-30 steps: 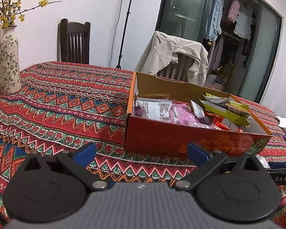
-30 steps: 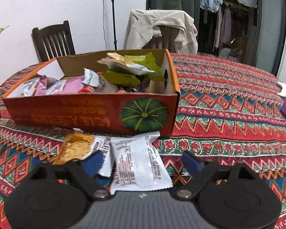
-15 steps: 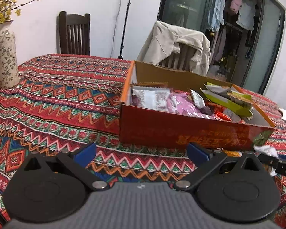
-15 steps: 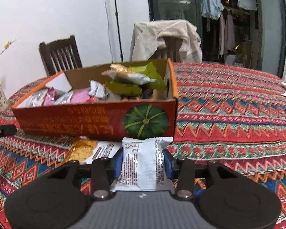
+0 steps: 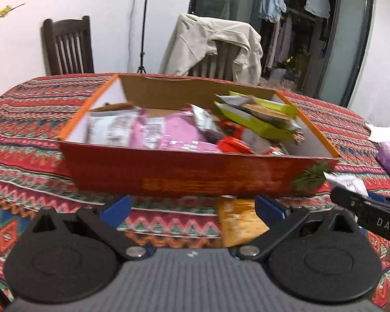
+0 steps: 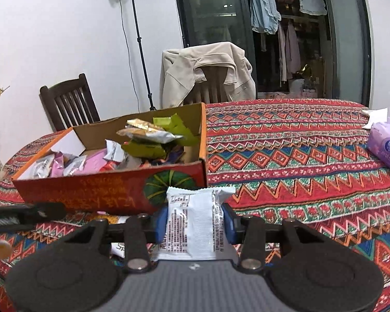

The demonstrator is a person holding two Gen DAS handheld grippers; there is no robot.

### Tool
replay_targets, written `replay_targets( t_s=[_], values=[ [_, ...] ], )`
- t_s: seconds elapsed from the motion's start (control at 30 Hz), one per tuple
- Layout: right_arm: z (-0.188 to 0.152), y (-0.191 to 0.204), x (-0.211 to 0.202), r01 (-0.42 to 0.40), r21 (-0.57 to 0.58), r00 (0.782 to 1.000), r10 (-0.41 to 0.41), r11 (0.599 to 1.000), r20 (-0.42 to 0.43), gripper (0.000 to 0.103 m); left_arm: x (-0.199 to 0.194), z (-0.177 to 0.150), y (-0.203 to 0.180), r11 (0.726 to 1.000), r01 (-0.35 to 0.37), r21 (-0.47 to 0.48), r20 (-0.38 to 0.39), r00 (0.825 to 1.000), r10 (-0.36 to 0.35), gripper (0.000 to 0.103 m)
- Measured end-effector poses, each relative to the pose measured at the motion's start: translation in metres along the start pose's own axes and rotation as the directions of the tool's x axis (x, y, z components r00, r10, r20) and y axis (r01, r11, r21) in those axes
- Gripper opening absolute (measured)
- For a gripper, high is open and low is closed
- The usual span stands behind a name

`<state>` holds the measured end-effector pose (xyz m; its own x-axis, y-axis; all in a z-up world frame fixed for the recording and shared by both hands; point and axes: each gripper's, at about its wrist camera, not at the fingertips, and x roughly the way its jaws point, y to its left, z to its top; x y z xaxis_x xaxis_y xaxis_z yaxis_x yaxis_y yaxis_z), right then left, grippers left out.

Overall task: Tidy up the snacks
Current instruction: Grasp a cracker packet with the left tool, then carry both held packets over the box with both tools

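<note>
**White packet clamped in front of the snack box**

The right gripper (image 6: 195, 223) tilts gently downward, its jaws having just closed on a white packet (image 6: 195, 223) that stands upright between the blue pads, raised off the bench (image 6: 299, 161) at the near wall of the box (image 6: 96, 189). The box, at 11 o'clock from it, holds pink, green and silver snacks. The left gripper (image 5: 192, 208) also points slightly down at the box, jaws spread and empty, above an orange packet (image 5: 236, 218) lying at 1 o'clock.
</note>
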<state>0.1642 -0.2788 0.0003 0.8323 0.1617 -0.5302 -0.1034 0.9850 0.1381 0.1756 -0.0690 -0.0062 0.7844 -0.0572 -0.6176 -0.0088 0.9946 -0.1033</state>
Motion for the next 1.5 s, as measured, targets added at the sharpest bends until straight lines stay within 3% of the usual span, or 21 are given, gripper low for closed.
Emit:
replay_targets(
  t_s=[0.27,0.47,0.6,1.0,1.07,1.13,1.2,1.33,1.5],
  values=[
    [0.013,-0.019,-0.006,0.004,-0.084,1.0,-0.004,0.996,0.001,0.042,0.018,-0.001,-0.033,1.0,-0.008,-0.001,-0.035,0.999,0.008,0.103],
    [0.004,-0.038,0.002,-0.059,-0.026,0.998,0.059,0.998,-0.009,0.042,0.032,-0.007,-0.059,0.998,-0.034,0.047,-0.061,0.997,0.037,0.103],
    [0.001,-0.047,0.006,-0.093,0.02,0.995,0.093,0.995,-0.027,0.042,0.047,-0.009,-0.065,0.992,-0.106,0.074,-0.093,0.989,0.113,0.103],
    [-0.006,-0.037,0.006,-0.083,-0.021,0.996,0.082,0.996,-0.024,0.042,0.057,-0.018,-0.068,0.993,-0.077,0.089,-0.099,0.991,0.086,0.102],
    [-0.007,-0.036,0.005,-0.087,-0.026,0.996,0.087,0.996,-0.018,0.042,0.055,-0.017,-0.068,0.993,-0.067,0.093,-0.093,0.993,0.075,0.095],
    [-0.007,-0.034,0.005,-0.091,-0.033,0.996,0.091,0.995,-0.017,0.042,0.05,-0.017,-0.07,0.994,-0.057,0.098,-0.08,0.995,0.065,0.073],
    [-0.007,-0.034,0.003,-0.099,-0.04,0.995,0.099,0.994,-0.011,0.042,0.045,-0.017,-0.07,0.994,-0.038,0.099,-0.077,0.996,0.046,0.067],
    [-0.007,-0.032,0.001,-0.109,-0.053,0.994,0.109,0.993,-0.004,0.042,0.04,-0.02,-0.069,0.995,-0.027,0.1,-0.063,0.997,0.033,0.059],
    [-0.008,-0.031,-0.003,-0.13,-0.065,0.991,0.131,0.989,0.012,0.042,0.024,-0.022,-0.067,0.994,-0.009,0.111,-0.027,1.0,0.012,0.058]
  ],
)
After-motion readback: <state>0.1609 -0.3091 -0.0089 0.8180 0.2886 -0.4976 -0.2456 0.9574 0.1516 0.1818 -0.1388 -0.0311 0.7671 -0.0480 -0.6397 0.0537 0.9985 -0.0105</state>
